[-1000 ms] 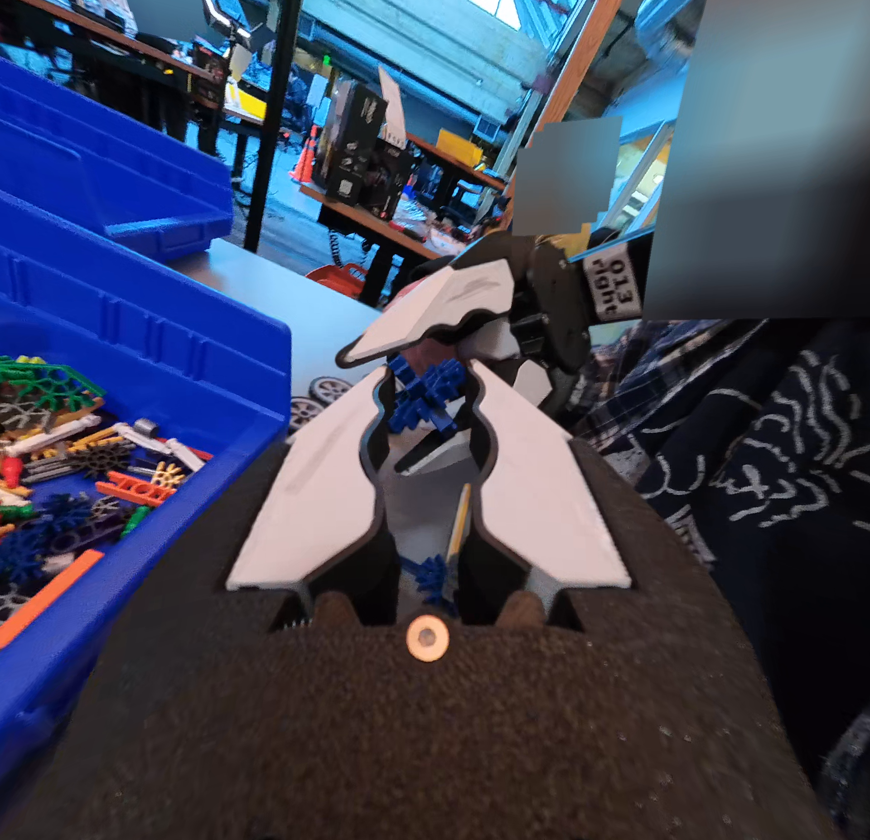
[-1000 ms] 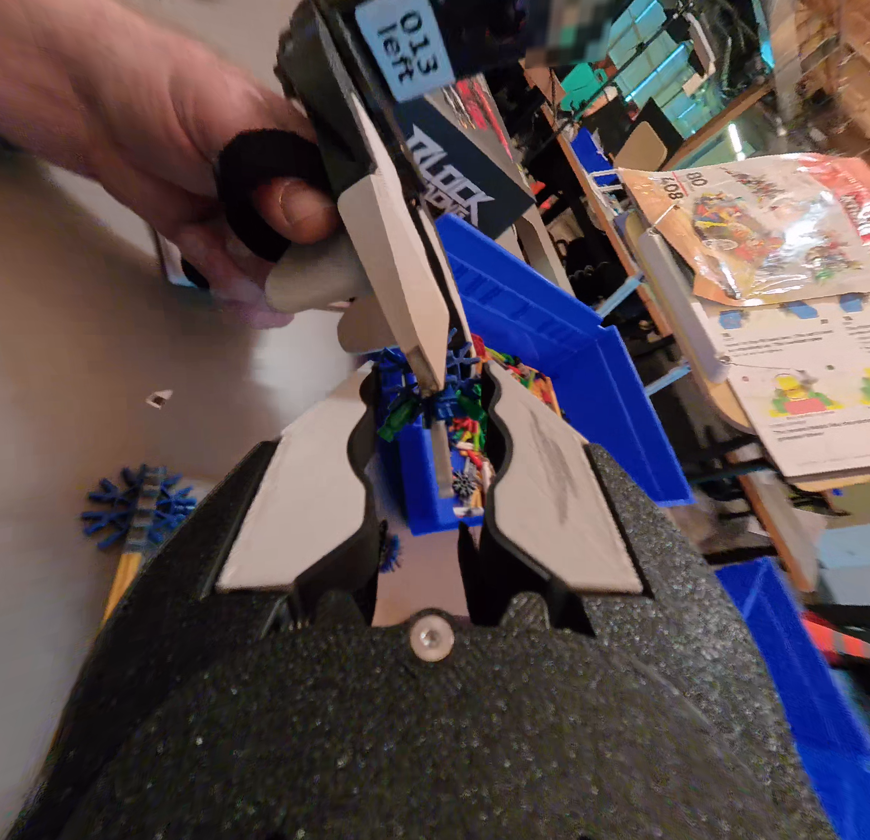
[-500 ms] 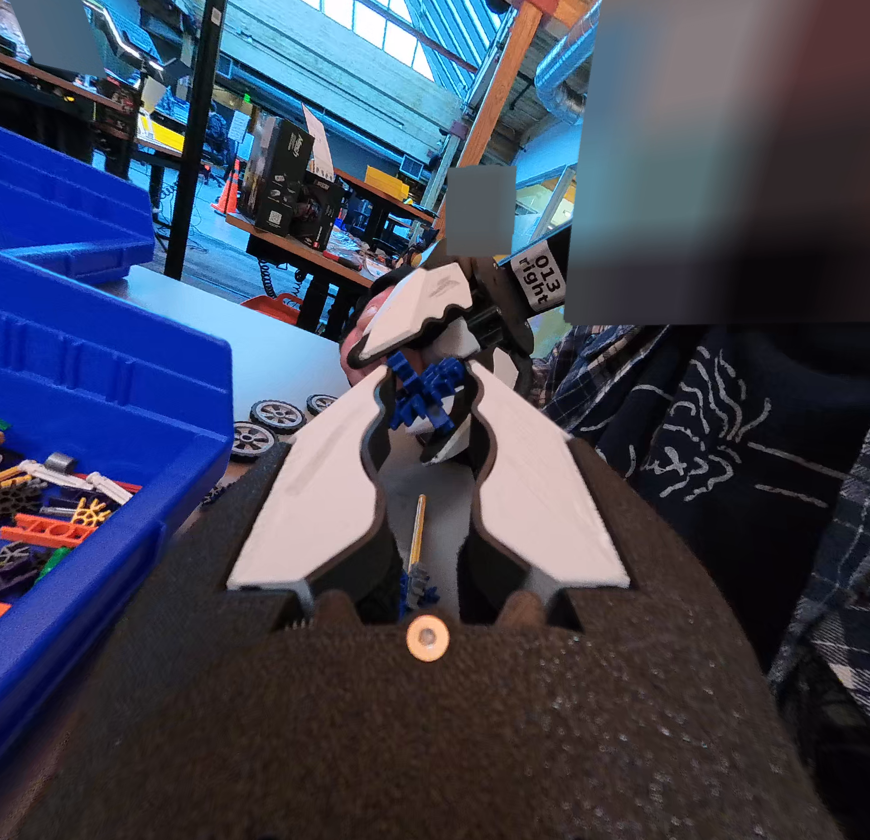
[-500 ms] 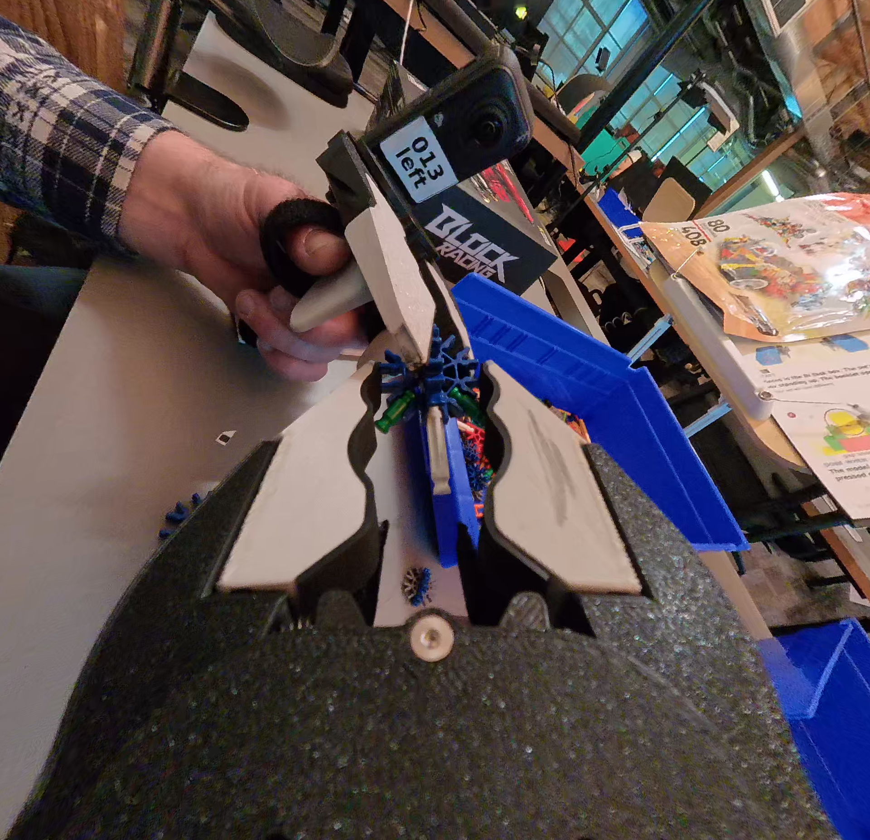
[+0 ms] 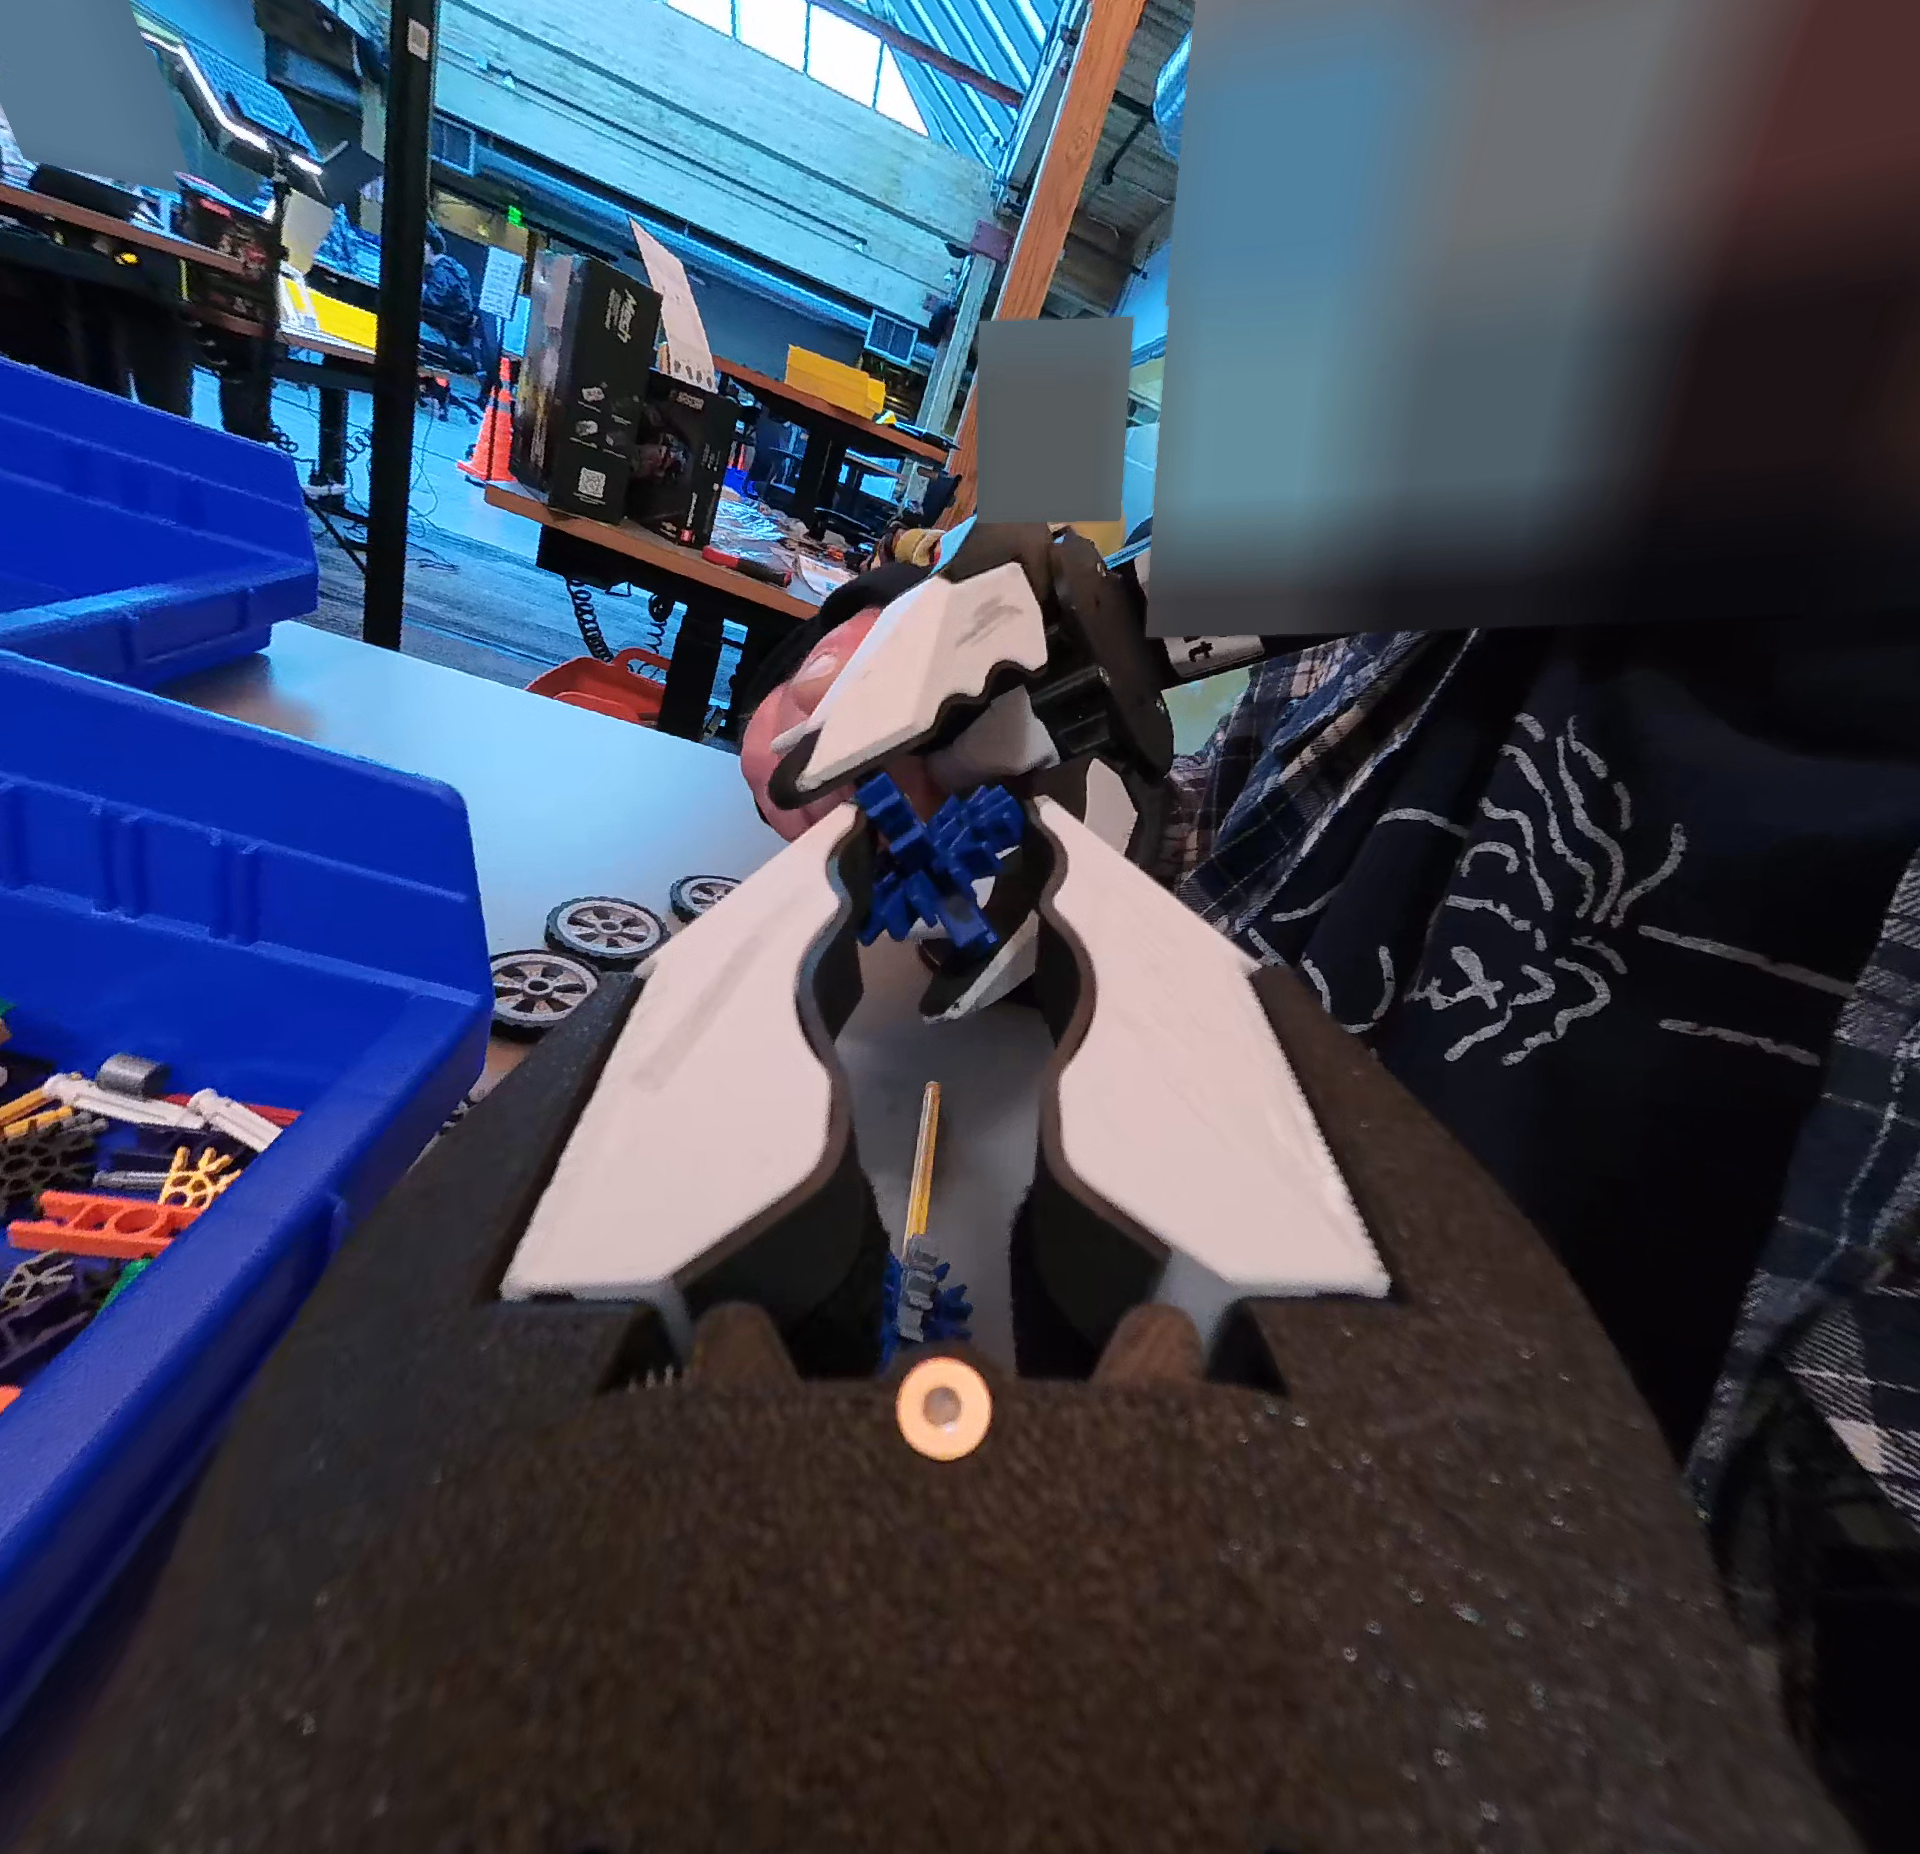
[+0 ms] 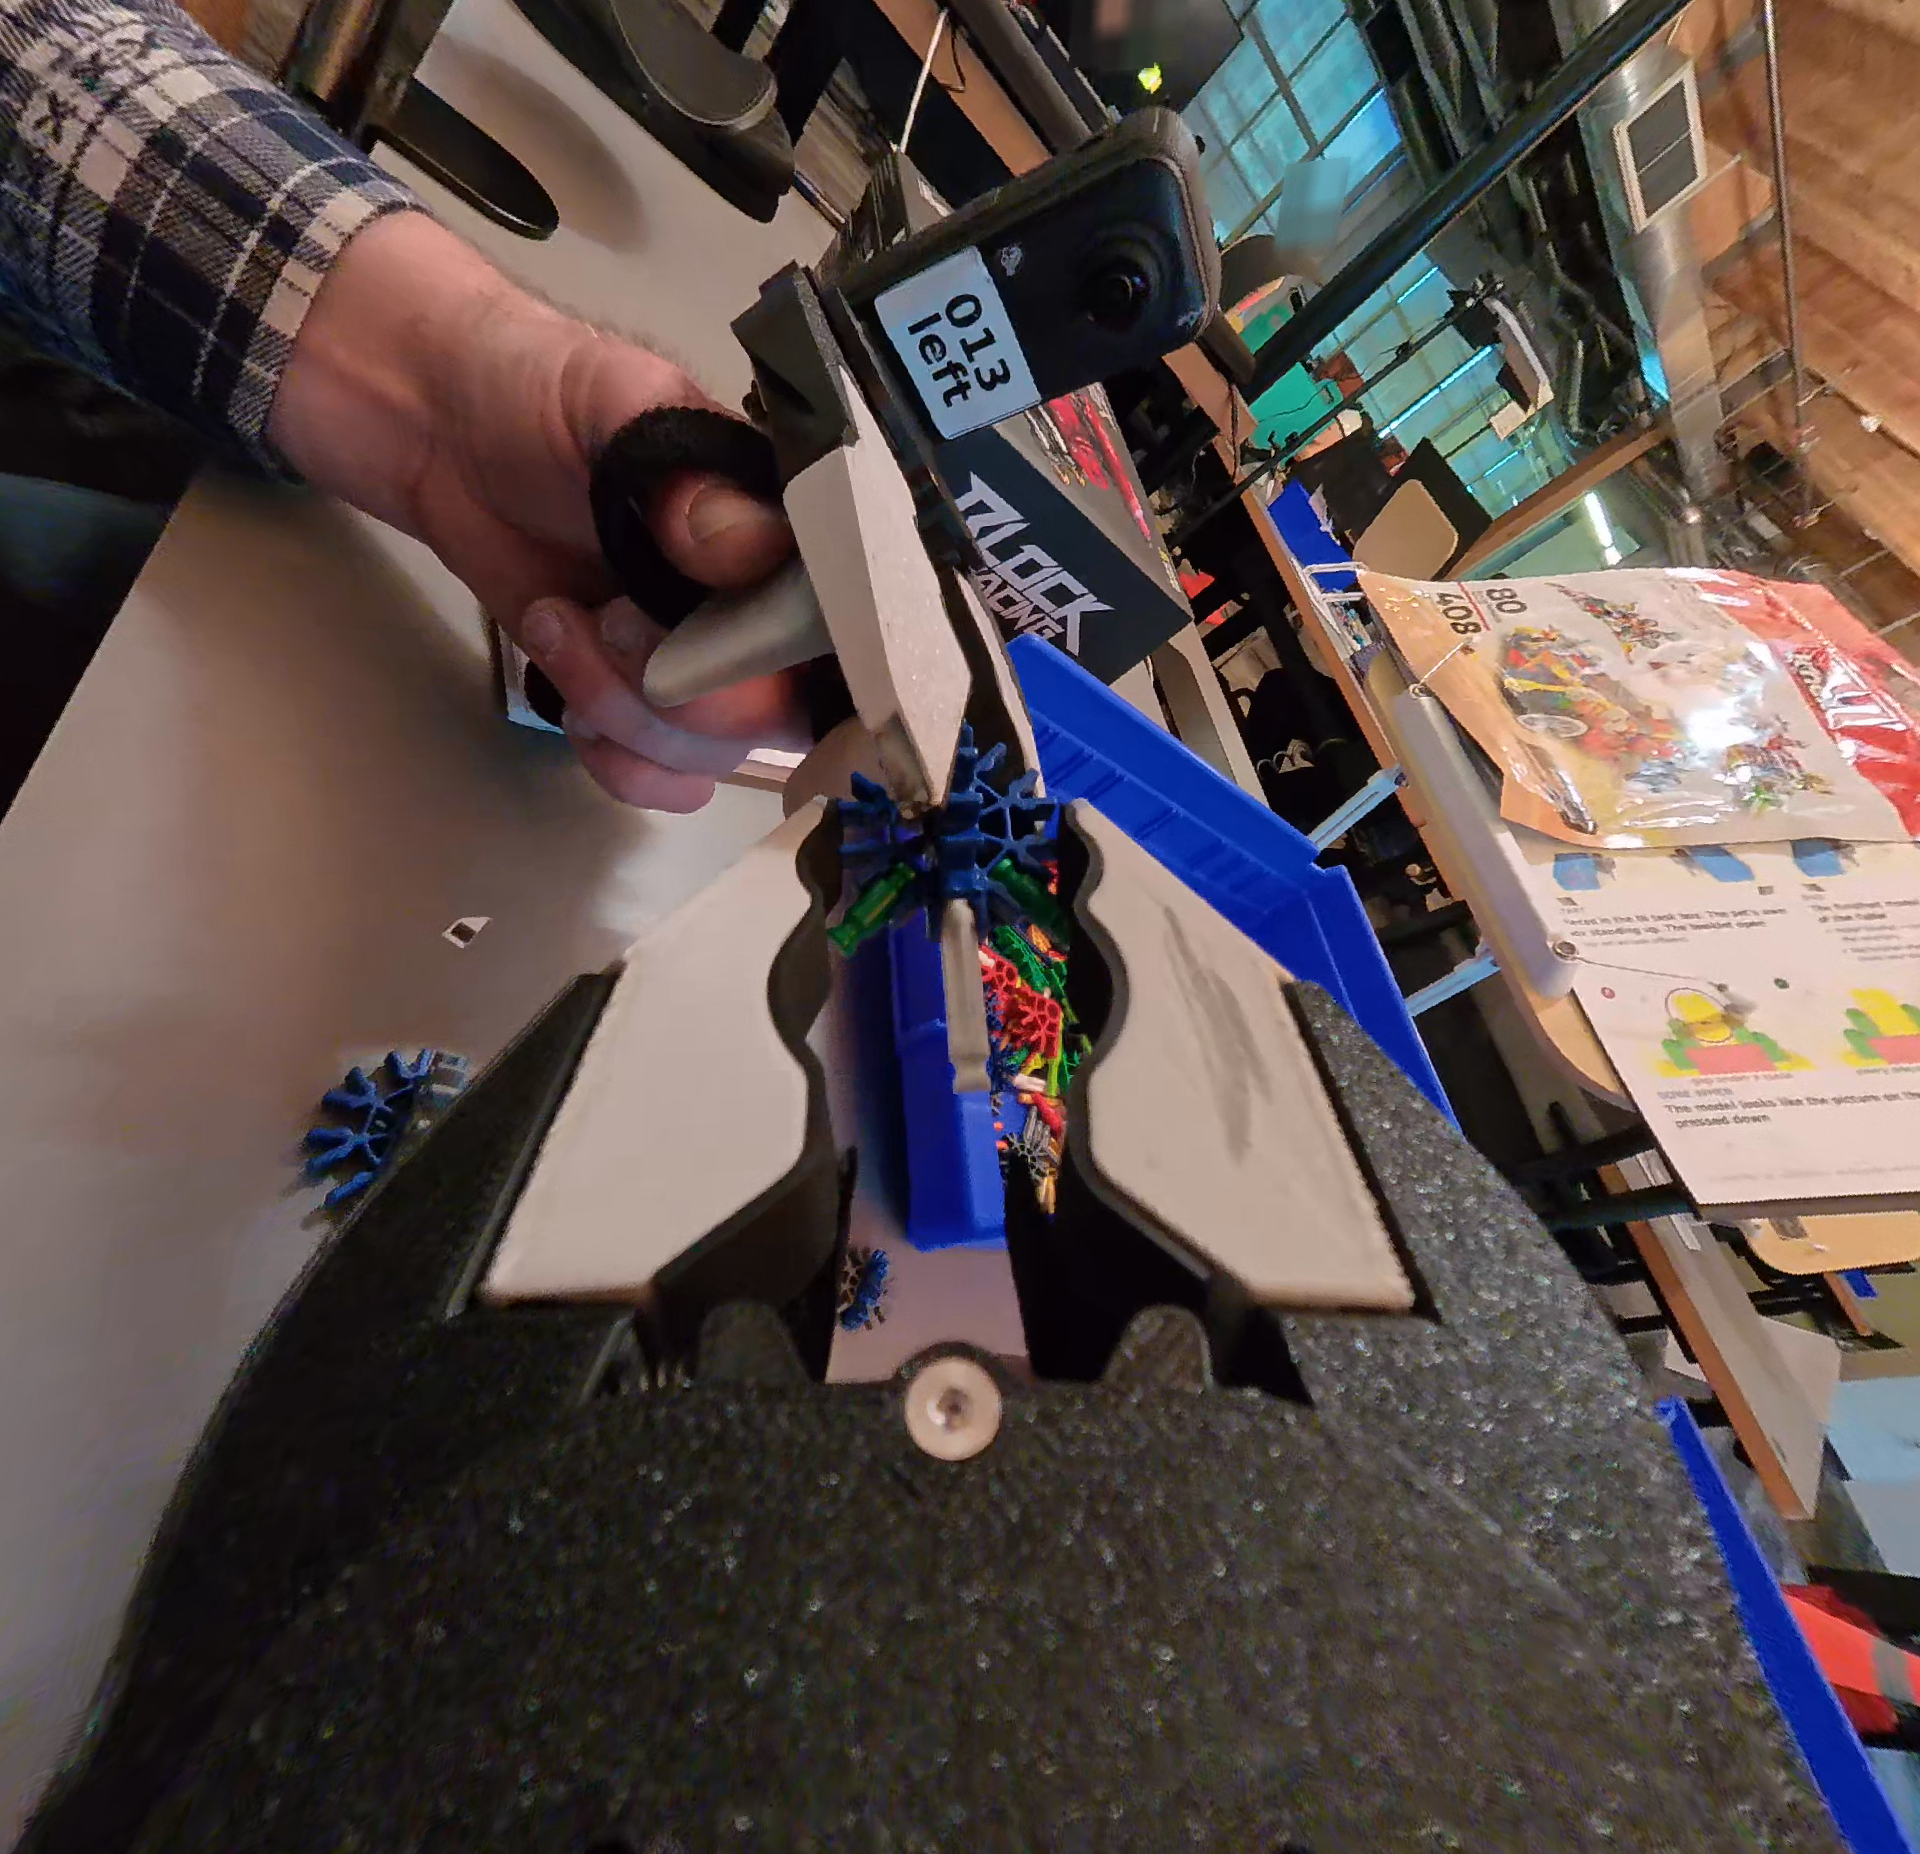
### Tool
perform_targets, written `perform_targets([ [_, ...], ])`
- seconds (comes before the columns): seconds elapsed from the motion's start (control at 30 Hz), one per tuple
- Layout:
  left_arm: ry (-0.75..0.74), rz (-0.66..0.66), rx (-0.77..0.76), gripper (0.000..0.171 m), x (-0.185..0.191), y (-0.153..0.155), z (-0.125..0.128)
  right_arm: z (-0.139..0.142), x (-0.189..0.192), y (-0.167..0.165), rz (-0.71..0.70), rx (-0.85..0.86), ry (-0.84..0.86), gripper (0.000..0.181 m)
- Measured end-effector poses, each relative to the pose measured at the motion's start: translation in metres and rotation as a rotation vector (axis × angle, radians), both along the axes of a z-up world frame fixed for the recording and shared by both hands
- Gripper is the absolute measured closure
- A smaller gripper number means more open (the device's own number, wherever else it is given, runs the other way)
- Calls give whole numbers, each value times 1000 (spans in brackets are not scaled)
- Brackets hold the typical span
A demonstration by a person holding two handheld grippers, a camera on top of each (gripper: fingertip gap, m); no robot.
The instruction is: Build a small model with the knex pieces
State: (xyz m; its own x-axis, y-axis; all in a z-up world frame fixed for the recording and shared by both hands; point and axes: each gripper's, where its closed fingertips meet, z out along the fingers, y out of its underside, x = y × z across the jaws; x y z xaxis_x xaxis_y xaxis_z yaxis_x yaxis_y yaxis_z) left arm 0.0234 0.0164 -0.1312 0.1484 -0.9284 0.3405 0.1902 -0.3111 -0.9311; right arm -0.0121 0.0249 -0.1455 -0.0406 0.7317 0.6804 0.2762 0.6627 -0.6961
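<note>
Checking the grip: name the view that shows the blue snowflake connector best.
The right wrist view: the blue snowflake connector faces the camera, spokes and green rods clear. The left wrist view shows it edge-on, partly hidden between both grippers' fingertips.

We are in a big workshop: beyond the blue parts bin (image 5: 239, 983), cluttered workbenches (image 5: 665, 547), skylights (image 5: 790, 17), timber post (image 5: 1049, 215).

A pale grey tabletop (image 5: 582, 765) carries a blue plastic bin (image 5: 343, 973), three small spoked wheels (image 5: 606, 929), and a yellow rod (image 5: 921, 1150).
</note>
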Motion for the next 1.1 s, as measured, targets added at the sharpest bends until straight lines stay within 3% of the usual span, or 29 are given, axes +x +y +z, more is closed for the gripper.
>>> perform_targets([
  [0.67,78,3,5,149,8,-10,-3,-2,10,-8,19,59,-79,142],
  [1.1,-47,-34,-43,149,12,-15,2,2,16,-19,88,-120,-49,141],
])
